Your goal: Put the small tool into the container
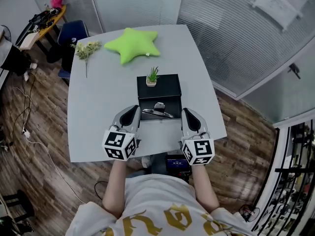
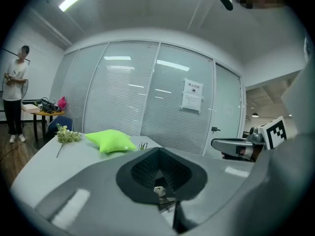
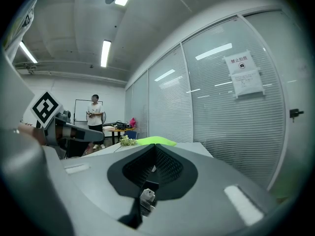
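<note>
**Small tool at the near edge of the container, both grippers shut**

The small tool (image 1: 157, 112), silvery with a dark handle, was seen lying crosswise at the near part of the black container (image 1: 165, 85). Whether it rested inside a compartment or on a ledge could not be told. A small potted plant (image 1: 152, 76) was set on the container's top. The left gripper (image 1: 131, 114) and the right gripper (image 1: 190, 117) were held just beside the container's 2 near corners, each with its jaws brought together on nothing.

The tool and container were shown only in the head view. The gripper views looked out level over the tabletop. In them a standing person (image 2: 15, 97) was shown by a cluttered desk (image 2: 47, 113), and a paper notice (image 2: 192, 95) was shown on the glass.

Farther back on the grey table (image 1: 98, 112) lay a green star cushion (image 1: 132, 44) and a flower sprig (image 1: 86, 49). The table stood on a wood-plank floor (image 1: 29, 146), and the room was bounded by glass partitions with blinds (image 1: 231, 38).
</note>
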`<state>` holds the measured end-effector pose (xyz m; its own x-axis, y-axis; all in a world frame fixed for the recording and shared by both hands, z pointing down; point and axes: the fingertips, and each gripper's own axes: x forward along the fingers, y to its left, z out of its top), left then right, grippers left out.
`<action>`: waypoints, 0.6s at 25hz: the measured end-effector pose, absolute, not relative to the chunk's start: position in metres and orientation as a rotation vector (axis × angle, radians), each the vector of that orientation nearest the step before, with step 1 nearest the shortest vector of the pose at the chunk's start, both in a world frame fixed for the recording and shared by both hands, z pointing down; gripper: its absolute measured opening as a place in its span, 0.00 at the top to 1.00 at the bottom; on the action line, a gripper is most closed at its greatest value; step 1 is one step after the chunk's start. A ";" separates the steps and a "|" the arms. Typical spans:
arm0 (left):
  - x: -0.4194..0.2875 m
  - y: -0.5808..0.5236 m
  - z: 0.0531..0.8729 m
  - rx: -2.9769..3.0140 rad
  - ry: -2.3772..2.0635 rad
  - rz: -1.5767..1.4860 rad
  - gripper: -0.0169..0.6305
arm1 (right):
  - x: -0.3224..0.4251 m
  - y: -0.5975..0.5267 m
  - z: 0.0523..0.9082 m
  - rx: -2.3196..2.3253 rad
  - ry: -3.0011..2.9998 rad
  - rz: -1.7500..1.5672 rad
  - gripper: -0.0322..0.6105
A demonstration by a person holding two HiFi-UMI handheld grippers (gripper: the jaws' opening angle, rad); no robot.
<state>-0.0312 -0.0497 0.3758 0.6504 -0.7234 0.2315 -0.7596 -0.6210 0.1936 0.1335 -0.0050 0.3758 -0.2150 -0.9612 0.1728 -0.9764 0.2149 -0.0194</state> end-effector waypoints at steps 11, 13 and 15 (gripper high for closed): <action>-0.040 -0.060 0.387 2.572 -1.221 0.213 0.97 | 0.127 -0.006 0.382 1.858 -2.354 0.196 0.91; -0.042 -0.062 0.389 2.564 -1.217 0.210 0.97 | 0.125 -0.008 0.383 1.856 -2.353 0.197 0.91; -0.042 -0.063 0.390 2.563 -1.203 0.209 0.97 | 0.124 -0.009 0.384 1.854 -2.351 0.202 0.91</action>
